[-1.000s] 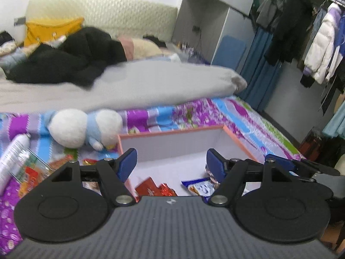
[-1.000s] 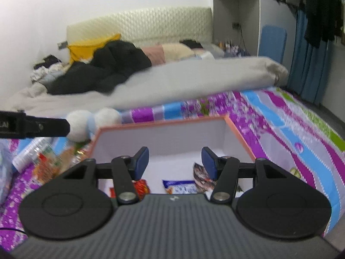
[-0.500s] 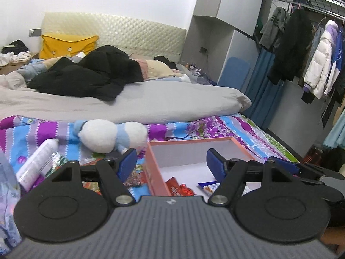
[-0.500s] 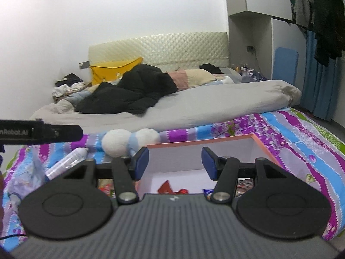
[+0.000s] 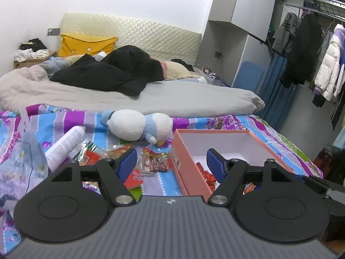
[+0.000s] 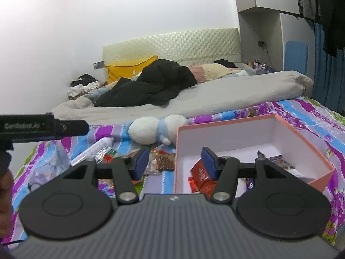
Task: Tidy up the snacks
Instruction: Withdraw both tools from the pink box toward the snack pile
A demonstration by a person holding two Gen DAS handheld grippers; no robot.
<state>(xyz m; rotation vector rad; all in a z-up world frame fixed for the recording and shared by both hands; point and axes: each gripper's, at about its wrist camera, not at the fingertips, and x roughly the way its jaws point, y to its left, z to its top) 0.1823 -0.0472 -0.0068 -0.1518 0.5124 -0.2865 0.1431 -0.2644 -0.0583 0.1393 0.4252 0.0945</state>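
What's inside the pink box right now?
The box holds red snack packets near its left wall and a dark wrapper toward the right. Its nearest strip of floor is covered by the right tool, so more may lie there.

You can read one marking: "GenRobot.AI" in pale letters on the black side of the left gripper (image 6: 43, 126), seen at the right wrist view's left edge. Print on the snack wrappers (image 5: 134, 176) is too small to read.

Both wrist views are looking slightly downward along the bed, sharing the box (image 5: 189, 172) (image 6: 280, 120) toward three o'clock, headboard at twelve.
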